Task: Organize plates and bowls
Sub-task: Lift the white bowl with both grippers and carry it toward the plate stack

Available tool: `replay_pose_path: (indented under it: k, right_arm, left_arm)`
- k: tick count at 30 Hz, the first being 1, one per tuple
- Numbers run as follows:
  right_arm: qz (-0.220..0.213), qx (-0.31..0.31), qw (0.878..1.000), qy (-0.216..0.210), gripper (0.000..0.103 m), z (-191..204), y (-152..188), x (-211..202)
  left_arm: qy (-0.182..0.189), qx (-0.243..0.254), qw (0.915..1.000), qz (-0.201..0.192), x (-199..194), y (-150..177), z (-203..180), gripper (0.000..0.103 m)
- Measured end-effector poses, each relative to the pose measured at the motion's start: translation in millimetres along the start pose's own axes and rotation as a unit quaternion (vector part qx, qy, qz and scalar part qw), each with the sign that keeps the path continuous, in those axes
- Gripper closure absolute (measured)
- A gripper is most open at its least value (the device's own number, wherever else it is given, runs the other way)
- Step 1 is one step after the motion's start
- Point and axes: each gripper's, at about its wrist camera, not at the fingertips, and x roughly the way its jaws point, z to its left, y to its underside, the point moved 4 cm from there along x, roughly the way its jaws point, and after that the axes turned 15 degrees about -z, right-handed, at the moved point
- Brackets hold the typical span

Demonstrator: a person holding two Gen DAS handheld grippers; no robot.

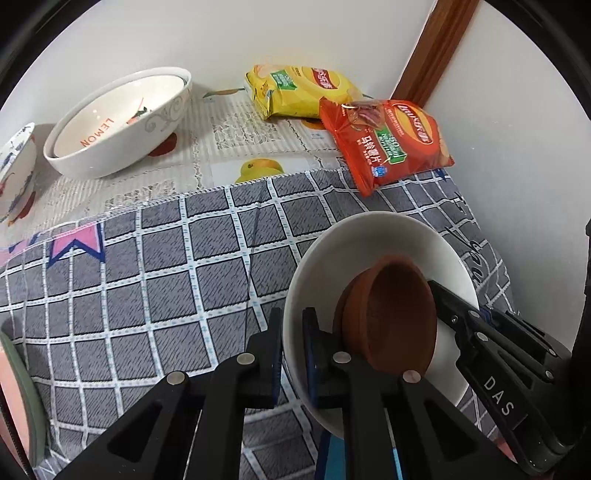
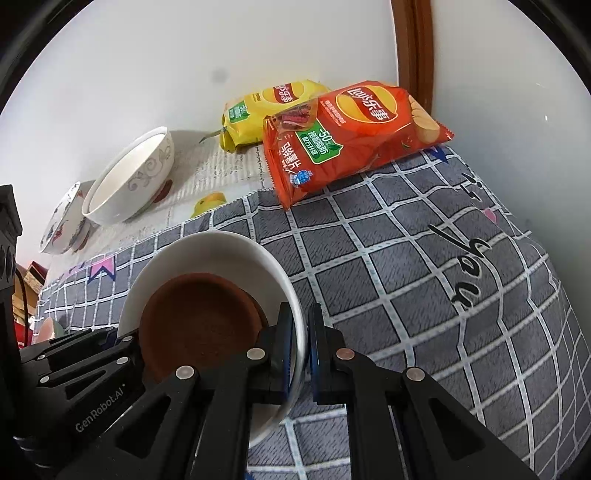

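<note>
I see my left gripper [image 1: 291, 354] pinching the left rim of the white plate [image 1: 373, 236]. A brown clay bowl [image 1: 391, 314] sits in the plate between both tools. My right gripper [image 2: 301, 350] pinches the right rim. Ahead lie the grey checked cloth [image 1: 166, 258] and stacked white bowls [image 1: 122, 122].

A yellow crisp bag [image 1: 295, 88] lies against the white wall [image 1: 258, 33], and an orange-red crisp bag [image 1: 388, 144] overlaps its near end, resting partly on a grey checked cloth [image 1: 166, 266]. Under that cloth's far edge shows a lace-patterned tablecloth with fruit prints [image 1: 229, 136]. A brown wooden door frame [image 1: 439, 48] rises beside the bags.
</note>
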Motion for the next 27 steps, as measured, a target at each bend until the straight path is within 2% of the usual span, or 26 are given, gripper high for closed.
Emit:
replay_pose_path:
  k: [16, 27]
  right_arm:
    - [-0.024, 0.003, 1.0, -0.012, 0.095, 30, 1, -51]
    - [-0.034, -0.006, 0.999, -0.026, 0.095, 63, 3, -69]
  left_arm:
    - [-0.015, 0.001, 0.9996, -0.024, -56, 1, 11, 0.093]
    - [-0.027, -0.007, 0.9989, -0.038, -87, 3, 37, 0.093]
